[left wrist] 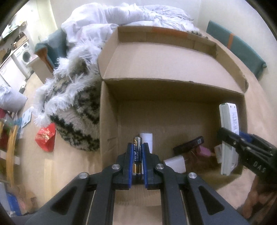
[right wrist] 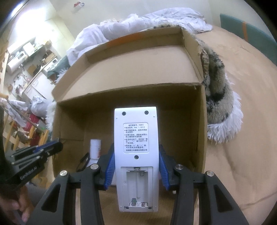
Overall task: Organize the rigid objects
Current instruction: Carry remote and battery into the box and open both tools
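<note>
My left gripper (left wrist: 138, 147) is shut on a dark AAA battery (left wrist: 137, 152), held above the near edge of an open cardboard box (left wrist: 110, 107). My right gripper (right wrist: 136, 155) is shut on a white remote control (right wrist: 136, 138), back side up, its battery compartment open and empty. The remote (left wrist: 229, 124) and the right gripper (left wrist: 230, 136) show at the right in the left wrist view, over the box's right side. The left gripper (right wrist: 55, 147) shows at the left in the right wrist view.
Inside the box lie a white tube (left wrist: 147, 138), a black flat object (left wrist: 188, 147), a white cap-like piece (left wrist: 174, 163) and small pink and white items (left wrist: 205, 151). A shaggy black-and-white blanket (left wrist: 72, 107) and white bedding (left wrist: 107, 15) flank the box. A red bag (left wrist: 45, 138) lies on the floor.
</note>
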